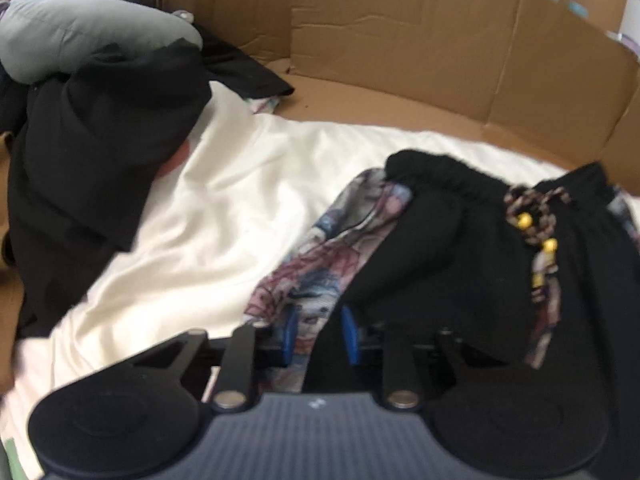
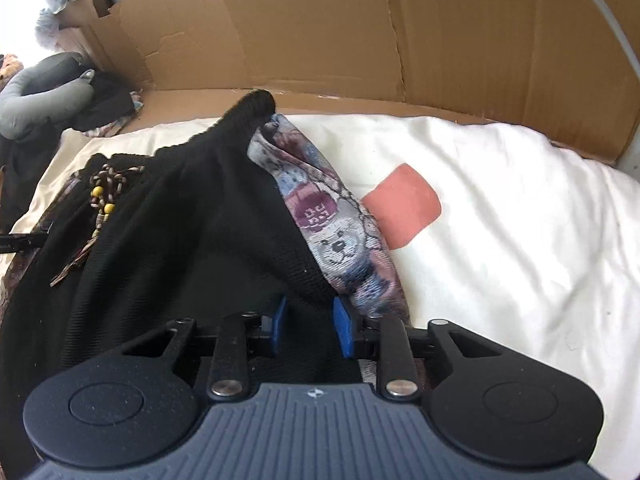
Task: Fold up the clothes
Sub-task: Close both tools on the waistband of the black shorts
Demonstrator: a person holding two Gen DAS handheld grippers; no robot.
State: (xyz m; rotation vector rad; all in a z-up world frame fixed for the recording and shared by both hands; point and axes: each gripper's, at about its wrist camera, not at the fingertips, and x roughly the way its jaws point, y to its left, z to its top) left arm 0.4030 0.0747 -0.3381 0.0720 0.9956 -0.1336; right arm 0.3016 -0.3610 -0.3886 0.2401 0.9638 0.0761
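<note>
Black shorts [image 1: 460, 260] with an elastic waistband lie on a white sheet [image 1: 200, 220]. They have bear-print side panels [image 2: 340, 240] and a braided drawstring with yellow beads [image 1: 528, 216]. My left gripper [image 1: 321, 334] is shut on the shorts' left edge; print and black cloth fill the gap between its blue pads [image 1: 291, 332]. In the right wrist view the shorts [image 2: 180, 240] spread to the left, the drawstring [image 2: 106, 188] near their top. My right gripper [image 2: 310, 324] is shut on the black cloth at the right edge, beside the print panel.
Cardboard walls [image 1: 400, 40] [image 2: 320, 20] ring the white sheet [image 2: 520, 220] at the back. A heap of black clothes [image 1: 100, 140] topped by a grey padded piece [image 1: 80, 28] sits at the left. A pink patch [image 2: 404, 204] lies on the sheet right of the shorts.
</note>
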